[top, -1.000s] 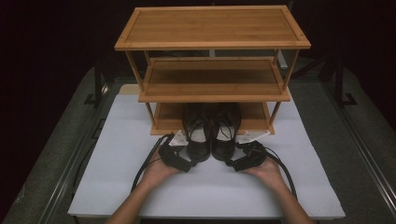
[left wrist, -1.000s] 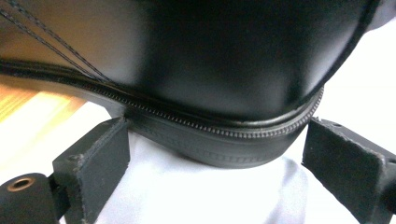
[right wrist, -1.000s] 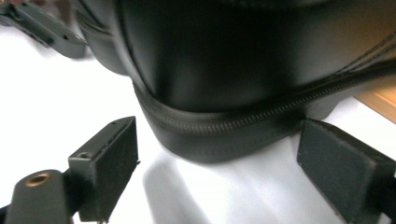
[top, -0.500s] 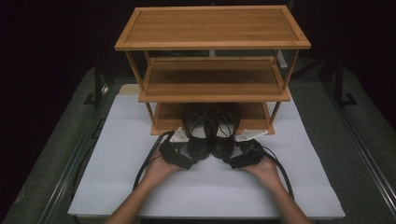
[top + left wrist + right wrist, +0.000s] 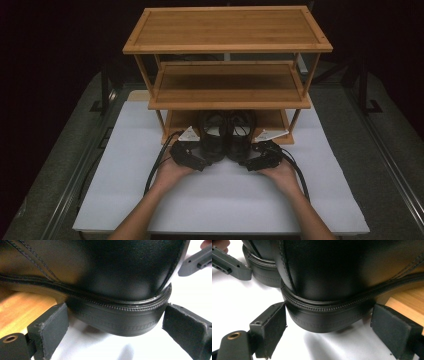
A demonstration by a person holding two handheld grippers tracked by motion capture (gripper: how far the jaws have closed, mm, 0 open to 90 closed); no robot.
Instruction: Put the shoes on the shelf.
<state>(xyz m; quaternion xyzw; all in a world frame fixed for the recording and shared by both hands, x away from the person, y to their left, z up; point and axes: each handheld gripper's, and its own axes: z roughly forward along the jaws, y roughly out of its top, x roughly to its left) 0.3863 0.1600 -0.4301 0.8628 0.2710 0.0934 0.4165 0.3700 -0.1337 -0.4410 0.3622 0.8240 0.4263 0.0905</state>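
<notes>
Pair of black leather shoes (image 5: pixel 225 135) sat toes-in on bamboo rack (image 5: pixel 227 27) bottom shelf, heels out over counter (image 5: pixel 125 200). Left tongs (image 5: pixel 192 156), right tongs (image 5: pixel 256 159) gaped wide around heels, ungripped. Heel counters looked stiff, leather slick: best grip at rubber heel.

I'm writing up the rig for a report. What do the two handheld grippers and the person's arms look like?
Both the left gripper and right gripper are black, each trailing a black cable toward the person. Their fingers are flat rectangular blocks faced with dark, rough-edged padding. A pale three-cornered plate tops each gripper. The forearms are bare, no sleeves or gloves.
</notes>
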